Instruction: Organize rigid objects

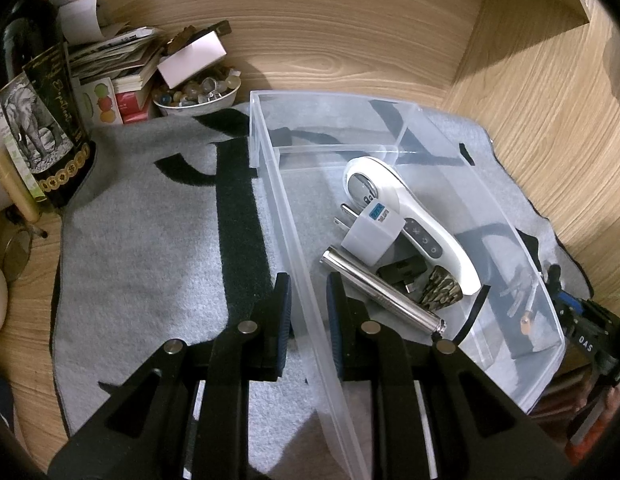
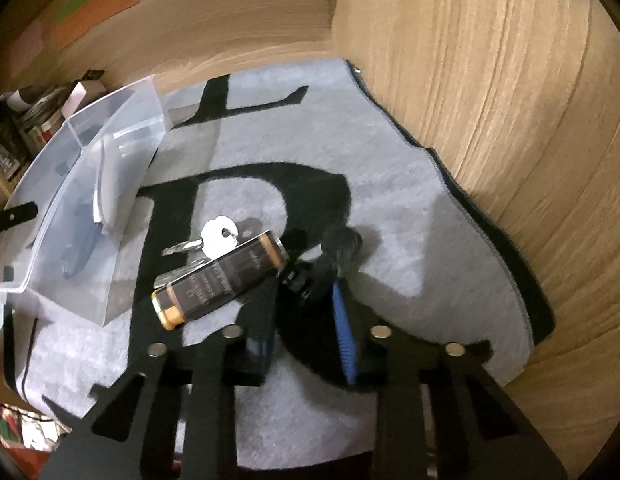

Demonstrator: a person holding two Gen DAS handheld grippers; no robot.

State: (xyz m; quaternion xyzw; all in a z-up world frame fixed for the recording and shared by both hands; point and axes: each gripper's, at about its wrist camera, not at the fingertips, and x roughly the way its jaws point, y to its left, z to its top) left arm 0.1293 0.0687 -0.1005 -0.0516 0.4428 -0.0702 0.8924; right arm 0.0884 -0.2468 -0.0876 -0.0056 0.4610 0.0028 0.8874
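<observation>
Wooden panels close the desk point(image 1: 22, 280) at the back and on the right side, and a grey mat point(image 1: 150, 240) with big black letters covers most of it. Free mat lies left of the clear plastic bin point(image 1: 541, 360), while a dark bottle point(image 1: 42, 112), a pile of papers point(image 1: 118, 56) and a bowl of small stones point(image 1: 198, 94) crowd the far left corner. The left gripper point(image 1: 308, 300) straddles the bin's near wall, one finger outside and one inside, with a gap on each side so it does not clamp. Only this view shows the bin's contents: a white handheld device point(image 1: 413, 208), a plug adapter point(image 1: 371, 236) and a metal cylinder point(image 1: 377, 288). The right gripper point(image 2: 306, 296) is low over the mat, fingers wide apart and holding nothing. Just ahead of them lie a dark lighter point(image 2: 218, 278), silver keys point(image 2: 214, 238) and a small black object point(image 2: 337, 248), all outside the bin.
</observation>
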